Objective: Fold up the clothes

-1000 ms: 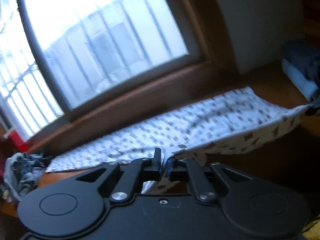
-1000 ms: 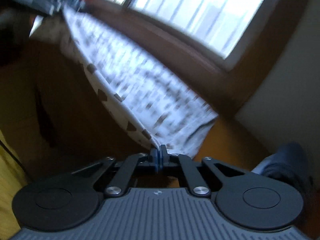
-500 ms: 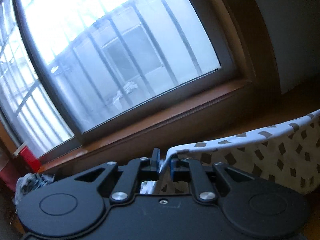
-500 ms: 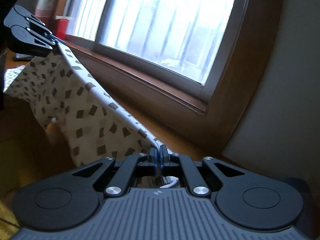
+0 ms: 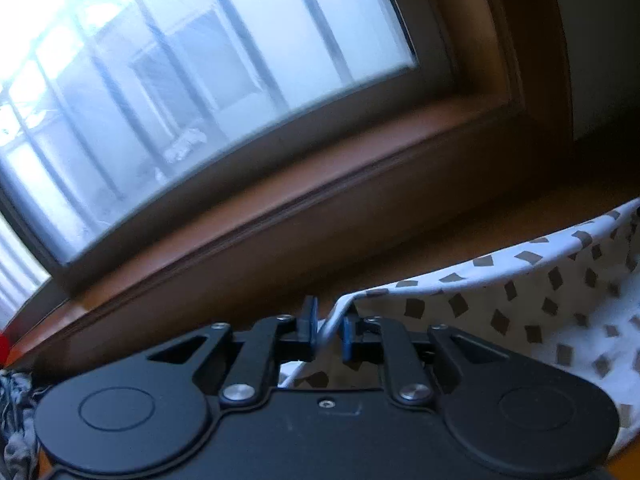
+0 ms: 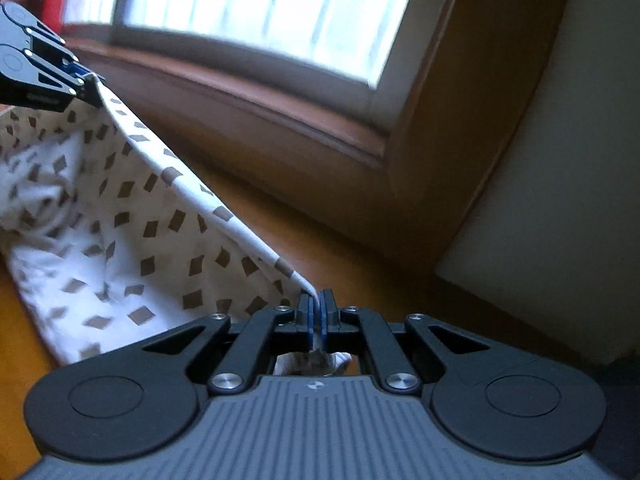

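The left tongs [image 5: 326, 330] hold one corner of a white cloth [image 5: 520, 312] printed with small brown squares. A narrow gap shows between the blue pads, and the cloth's hem runs through it; whether the pads press on the fabric cannot be told from the left wrist view, though in the right wrist view the corner hangs from the tips of these tongs [image 6: 86, 80] without slipping. To their left, at the edge of the left wrist view, lies a crumpled grey-blue garment [image 5: 14, 416].

From there the cloth [image 6: 120, 220] stretches to the right as a sagging sheet, its upper hem pulled fairly taut between the two tongs and its body drooping toward the wooden counter [image 6: 320, 240] below them.

The right tongs [image 6: 318, 320] are clenched on the other corner, the hem pinched between their blue pads and a bunched bit of fabric showing behind them.

Ahead of both tongs runs a wooden window sill [image 6: 240, 92] under a bright window [image 5: 180, 80]. To the right of the right tongs stands a pale wall [image 6: 560, 140].
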`<state>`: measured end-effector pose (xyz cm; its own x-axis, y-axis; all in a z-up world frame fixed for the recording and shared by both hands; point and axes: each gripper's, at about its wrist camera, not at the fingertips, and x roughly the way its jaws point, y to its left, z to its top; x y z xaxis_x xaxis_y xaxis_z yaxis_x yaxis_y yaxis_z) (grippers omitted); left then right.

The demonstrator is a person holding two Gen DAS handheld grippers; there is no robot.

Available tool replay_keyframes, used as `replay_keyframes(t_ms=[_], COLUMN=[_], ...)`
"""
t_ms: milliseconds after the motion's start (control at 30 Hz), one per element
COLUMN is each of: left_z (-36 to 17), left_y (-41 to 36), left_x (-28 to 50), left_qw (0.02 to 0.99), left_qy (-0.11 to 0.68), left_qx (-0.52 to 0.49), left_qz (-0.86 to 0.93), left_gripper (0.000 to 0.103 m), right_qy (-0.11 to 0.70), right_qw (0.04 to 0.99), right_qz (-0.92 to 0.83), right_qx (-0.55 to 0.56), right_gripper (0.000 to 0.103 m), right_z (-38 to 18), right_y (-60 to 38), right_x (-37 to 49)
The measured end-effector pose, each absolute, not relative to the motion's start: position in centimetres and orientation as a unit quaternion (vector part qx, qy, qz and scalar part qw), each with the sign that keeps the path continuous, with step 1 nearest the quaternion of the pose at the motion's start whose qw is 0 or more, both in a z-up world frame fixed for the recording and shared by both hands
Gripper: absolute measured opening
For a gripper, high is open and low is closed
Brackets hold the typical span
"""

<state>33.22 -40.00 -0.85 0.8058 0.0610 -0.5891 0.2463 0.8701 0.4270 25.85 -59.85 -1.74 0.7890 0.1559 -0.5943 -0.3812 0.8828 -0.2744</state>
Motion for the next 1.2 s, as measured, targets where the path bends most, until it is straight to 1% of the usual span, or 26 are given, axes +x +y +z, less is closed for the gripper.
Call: replay_keyframes(t_ms=[67, 100, 133, 167, 200, 233, 267, 333, 400, 467, 500, 533, 567, 600, 700, 733, 800, 867, 967, 1000, 1033, 1100, 1133, 1200], left_z=[-1.8, -2.2, -2.5, -2.8, -3.0, -3.2, -3.5, -4.0, -4.5, -4.7, -4.7, -4.7, -4.6, -4.5, -4.4, -4.3, -4.4, -4.2, -4.2, -4.3, -4.3, -4.4, -4.4, -4.2], left_y=[-40.2, -40.3, -40.3, -40.3, -40.3, -40.2, -40.3, -40.3, -40.0, -39.8, -39.7, -39.6, -39.5, -39.4, -39.1, -39.1, -39.4, -39.4, -39.7, -39.8, -39.8, -40.0, -40.0, -40.3], left_x=[34.3, 34.9, 35.4, 35.9, 36.2, 36.5, 36.5, 36.6, 36.7, 36.7, 36.7, 36.6, 36.5, 36.4, 36.7, 36.8, 37.3, 37.4, 37.0, 37.1, 37.1, 37.3, 37.4, 37.5], left_qw=[0.912, 0.911, 0.909, 0.907, 0.905, 0.903, 0.902, 0.899, 0.896, 0.894, 0.894, 0.894, 0.894, 0.894, 0.892, 0.890, 0.887, 0.885, 0.885, 0.885, 0.885, 0.885, 0.885, 0.885], left_qy=[0.311, 0.314, 0.319, 0.324, 0.328, 0.331, 0.332, 0.333, 0.336, 0.343, 0.346, 0.346, 0.345, 0.344, 0.348, 0.353, 0.362, 0.364, 0.359, 0.357, 0.356, 0.356, 0.356, 0.356], left_qx=[0.260, 0.262, 0.262, 0.263, 0.263, 0.264, 0.267, 0.276, 0.286, 0.283, 0.281, 0.280, 0.281, 0.282, 0.283, 0.284, 0.283, 0.286, 0.291, 0.293, 0.295, 0.296, 0.296, 0.293], left_qz=[-0.057, -0.059, -0.062, -0.064, -0.066, -0.068, -0.070, -0.068, -0.060, -0.055, -0.055, -0.055, -0.053, -0.052, -0.049, -0.051, -0.051, -0.050, -0.056, -0.056, -0.055, -0.054, -0.054, -0.060], left_gripper=[0.012, 0.012, 0.012, 0.012, 0.012, 0.012, 0.012, 0.015, 0.021, 0.022, 0.022, 0.022, 0.023, 0.025, 0.033, 0.033, 0.037, 0.040, 0.048, 0.051, 0.051, 0.052, 0.052, 0.052], right_qy=[0.302, 0.305, 0.306, 0.307, 0.305, 0.301, 0.297, 0.292, 0.296, 0.303, 0.304, 0.303, 0.302, 0.304, 0.312, 0.321, 0.344, 0.356, 0.334, 0.319, 0.303, 0.273, 0.267, 0.282], right_qw=[0.923, 0.922, 0.921, 0.919, 0.921, 0.924, 0.928, 0.935, 0.942, 0.946, 0.948, 0.950, 0.951, 0.950, 0.946, 0.943, 0.936, 0.934, 0.942, 0.947, 0.951, 0.959, 0.958, 0.947], right_qz=[0.132, 0.123, 0.111, 0.099, 0.088, 0.077, 0.066, 0.047, 0.037, 0.035, 0.039, 0.046, 0.059, 0.070, 0.081, 0.069, 0.042, 0.027, 0.015, 0.016, 0.022, 0.051, 0.081, 0.149], right_qx=[-0.200, -0.207, -0.216, -0.225, -0.226, -0.220, -0.215, -0.196, -0.157, -0.109, -0.082, -0.056, -0.032, -0.023, -0.044, -0.056, -0.062, -0.033, -0.029, -0.040, -0.050, -0.064, -0.060, -0.038], right_gripper=[0.003, 0.009, 0.022, 0.030, 0.047, 0.055, 0.056, 0.056, 0.056, 0.056, 0.054, 0.050, 0.047, 0.042, 0.039, 0.039, 0.039, 0.040, 0.046, 0.050, 0.054, 0.055, 0.056, 0.056], right_z=[-2.1, -2.2, -2.3, -2.4, -2.3, -2.0, -1.8, -1.2, -0.5, -0.3, -0.2, -0.2, -0.3, -0.5, -1.7, -2.4, -3.9, -4.3, -2.9, -2.2, -1.5, -0.4, -0.1, -0.3], right_y=[-59.6, -59.3, -59.0, -58.8, -58.9, -59.3, -59.7, -60.5, -61.2, -62.3, -62.7, -63.2, -63.4, -63.2, -61.9, -61.7, -62.1, -62.7, -62.2, -61.6, -61.0, -59.5, -58.9, -58.1], right_x=[26.5, 26.7, 26.8, 26.9, 26.8, 26.4, 25.9, 25.2, 24.7, 23.7, 23.3, 23.0, 22.8, 22.8, 23.8, 24.8, 26.7, 27.9, 27.4, 26.8, 26.2, 25.1, 24.9, 25.5])
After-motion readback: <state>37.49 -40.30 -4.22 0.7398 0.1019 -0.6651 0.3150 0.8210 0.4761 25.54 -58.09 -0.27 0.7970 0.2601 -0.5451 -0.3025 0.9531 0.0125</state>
